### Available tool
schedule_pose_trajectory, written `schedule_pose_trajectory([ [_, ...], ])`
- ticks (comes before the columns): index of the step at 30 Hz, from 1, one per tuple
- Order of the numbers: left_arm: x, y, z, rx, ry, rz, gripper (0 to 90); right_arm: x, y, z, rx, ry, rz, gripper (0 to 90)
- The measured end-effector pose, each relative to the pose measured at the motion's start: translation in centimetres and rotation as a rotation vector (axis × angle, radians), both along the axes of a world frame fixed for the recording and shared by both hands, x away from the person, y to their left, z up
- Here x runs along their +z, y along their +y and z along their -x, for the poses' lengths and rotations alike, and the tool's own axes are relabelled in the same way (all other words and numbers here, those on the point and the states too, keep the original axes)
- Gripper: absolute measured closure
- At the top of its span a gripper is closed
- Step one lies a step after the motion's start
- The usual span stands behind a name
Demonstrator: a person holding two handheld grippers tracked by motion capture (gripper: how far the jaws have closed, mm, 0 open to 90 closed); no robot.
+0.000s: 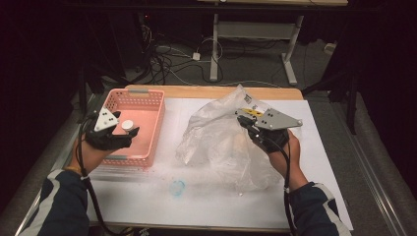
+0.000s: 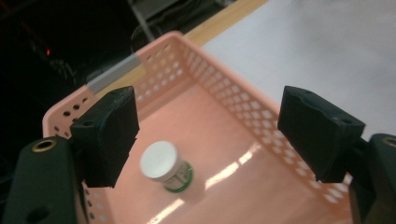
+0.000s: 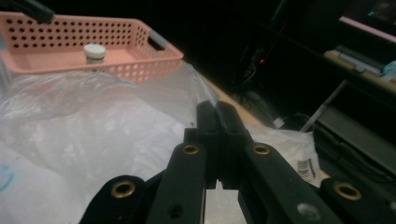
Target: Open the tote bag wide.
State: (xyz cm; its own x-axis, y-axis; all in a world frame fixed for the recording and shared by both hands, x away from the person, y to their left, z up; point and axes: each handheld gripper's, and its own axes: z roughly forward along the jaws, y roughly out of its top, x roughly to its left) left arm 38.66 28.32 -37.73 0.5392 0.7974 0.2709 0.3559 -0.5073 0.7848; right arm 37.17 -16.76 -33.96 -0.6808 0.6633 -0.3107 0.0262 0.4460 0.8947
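At the left, the small white-capped jar [image 2: 166, 167] is seen standing in the pink basket [image 1: 147, 101], partly hidden by the left gripper [image 1: 129, 132], whose jaws are spread wide and empty; rightward, the clear plastic bag [image 1: 216, 137] is pinched in the clenched right gripper [image 1: 244, 119], its contents indistinct

Jar [image 2: 164, 167] label (blurred, unreadable)

The bag [image 1: 221, 142] is thin, crinkled, translucent plastic with a soft sheen. The pink basket [image 1: 147, 105] is perforated, smooth, slightly glossy plastic. The small jar [image 2: 164, 166] has a smooth white lid. A matt white sheet [image 1: 314, 147] covers the wooden table [image 1: 206, 92].
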Motion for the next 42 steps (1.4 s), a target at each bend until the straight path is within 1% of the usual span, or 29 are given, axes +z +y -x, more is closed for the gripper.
schedule_pose_trajectory([
  [1,-0.2,0.2,-0.9,0.015,0.023,-0.021,20.0,0.2,0.0,0.1,-0.008,-0.02,-0.012,90.0],
  [2,-0.7,0.5,-2.7,0.05,0.094,-0.047,19.8,0.3,-0.1,0.1,-0.009,-0.026,-0.02,90.0],
  [3,-0.7,0.5,-2.7,0.05,0.094,-0.047,19.7,0.3,-0.1,0.0,-0.01,-0.033,-0.026,90.0],
  [4,-1.7,0.6,-4.7,0.086,0.174,-0.091,19.7,0.3,-0.1,0.0,-0.011,-0.031,-0.029,90.0],
  [5,-2.2,0.6,-5.4,0.094,0.215,-0.106,19.7,0.1,0.0,-0.1,-0.005,-0.017,-0.024,90.0],
  [6,-2.2,0.6,-5.4,0.094,0.215,-0.106,19.6,0.1,0.0,-0.1,-0.005,-0.017,-0.024,90.0],
  [7,-3.1,0.5,-6.6,0.113,0.274,-0.149,19.6,-0.3,0.1,-0.2,-0.001,-0.005,-0.015,90.0],
  [8,-3.1,0.5,-6.6,0.113,0.274,-0.149,19.7,-0.3,0.1,-0.2,-0.001,-0.005,-0.015,90.0],
  [9,-3.7,0.5,-7.3,0.126,0.311,-0.166,19.7,-0.6,0.1,-0.4,0.004,0.01,-0.007,90.0],
  [10,-4.1,0.5,-7.9,0.141,0.336,-0.174,20.0,-0.7,0.0,-0.5,0.003,0.016,-0.007,90.0],
  [11,-4.5,0.6,-8.3,0.158,0.352,-0.183,20.0,-0.7,0.0,-0.5,0.003,0.016,-0.007,90.0],
  [13,-5.0,0.8,-9.0,0.176,0.391,-0.181,30.8,-1.0,-0.1,-0.6,0.013,0.028,-0.002,89.7],
  [14,-5.3,0.9,-9.4,0.186,0.421,-0.171,34.0,-1.0,-0.1,-0.6,0.014,0.027,-0.002,89.7],
  [15,-5.5,1.0,-9.7,0.194,0.442,-0.16,34.0,-1.0,-0.1,-0.6,0.014,0.027,-0.002,89.7],
  [16,-5.7,1.1,-9.8,0.202,0.45,-0.16,37.9,-1.0,-0.1,-0.6,0.018,0.028,0.0,89.7],
  [17,-5.8,1.2,-10.0,0.201,0.461,-0.16,46.2,-1.1,-0.1,-0.6,0.017,0.029,0.001,89.8],
  [19,-5.8,1.3,-10.1,0.196,0.469,-0.149,46.4,-1.1,-0.2,-0.6,0.016,0.03,0.0,89.9],
  [20,-5.7,1.3,-10.1,0.193,0.47,-0.148,47.0,-1.2,-0.2,-0.7,0.015,0.037,-0.001,89.9],
  [22,-5.7,1.3,-10.0,0.183,0.464,-0.151,47.7,-1.3,-0.1,-0.7,0.014,0.036,0.001,90.0],
  [25,-5.6,1.1,-9.9,0.181,0.447,-0.174,48.0,-1.2,-0.2,-0.6,0.01,0.026,0.001,90.0],
  [27,-5.5,1.1,-9.9,0.175,0.442,-0.173,48.0,-1.2,-0.2,-0.6,0.01,0.025,-0.002,90.0],
  [28,-5.4,1.1,-9.8,0.171,0.43,-0.168,48.1,-1.1,-0.3,-0.5,0.007,0.022,-0.003,90.0],
  [32,-4.3,1.1,-9.2,0.175,0.353,-0.155,48.2,-1.2,-0.3,-0.6,0.006,0.024,-0.004,90.0],
  [33,-4.0,1.1,-9.0,0.175,0.332,-0.146,48.2,-1.2,-0.3,-0.5,0.003,0.022,-0.004,90.0],
  [35,-3.2,1.1,-8.3,0.163,0.289,-0.113,48.2,-1.1,-0.3,-0.5,0.002,0.019,-0.007,90.0],
  [38,-1.9,1.0,-6.8,0.135,0.209,-0.036,48.2,-1.1,-0.3,-0.5,0.0,0.014,-0.008,90.0],
  [40,-1.0,0.6,-5.7,0.109,0.155,-0.005,48.2,-1.1,-0.3,-0.4,-0.001,0.014,-0.008,90.0],
  [42,-0.3,0.0,-4.7,0.075,0.119,0.017,48.2,-1.1,-0.2,-0.4,0.002,0.014,-0.007,90.0],
])
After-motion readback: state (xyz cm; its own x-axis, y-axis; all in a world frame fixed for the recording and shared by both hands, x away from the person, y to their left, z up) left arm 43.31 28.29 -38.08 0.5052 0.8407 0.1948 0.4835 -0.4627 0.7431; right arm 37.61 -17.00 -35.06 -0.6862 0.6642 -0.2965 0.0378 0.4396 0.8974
